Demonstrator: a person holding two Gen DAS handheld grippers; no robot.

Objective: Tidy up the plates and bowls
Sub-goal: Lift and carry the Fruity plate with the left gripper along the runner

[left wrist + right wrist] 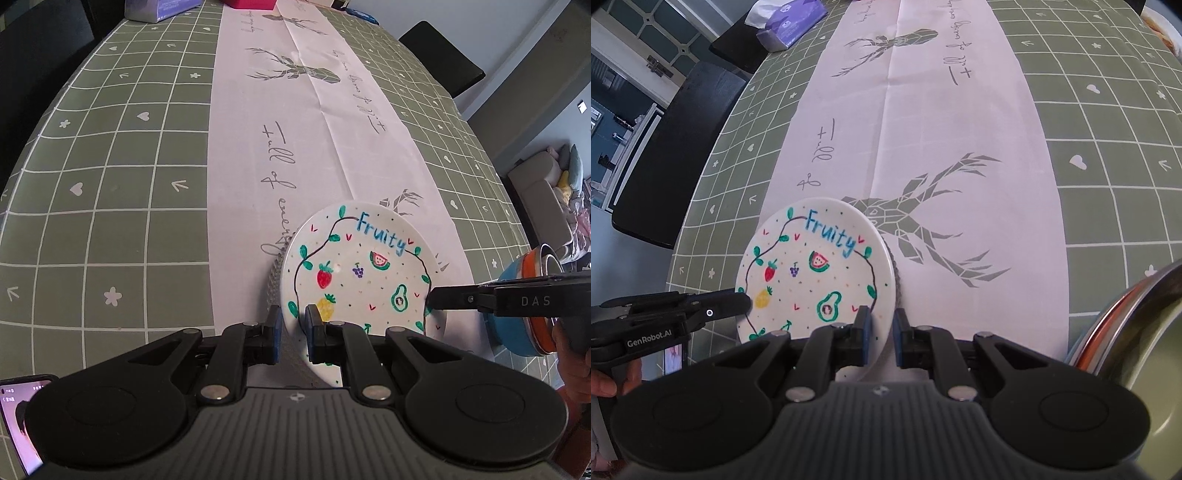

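My right gripper [881, 334] pinches the near right rim of the "Fruity" plate [812, 273], my left gripper [748, 301] clamps its left edge. The plate is over the white runner [960, 147]; a bowl [1137, 332] sits near right.

Your left wrist camera sits just behind the left gripper [293, 328], tilted steeply down, looking along the table [110, 166] toward its far end. Your right wrist camera does likewise behind the right gripper [881, 332]. Both are close above the painted plate [365, 266], which they share along with the white runner [923, 129].
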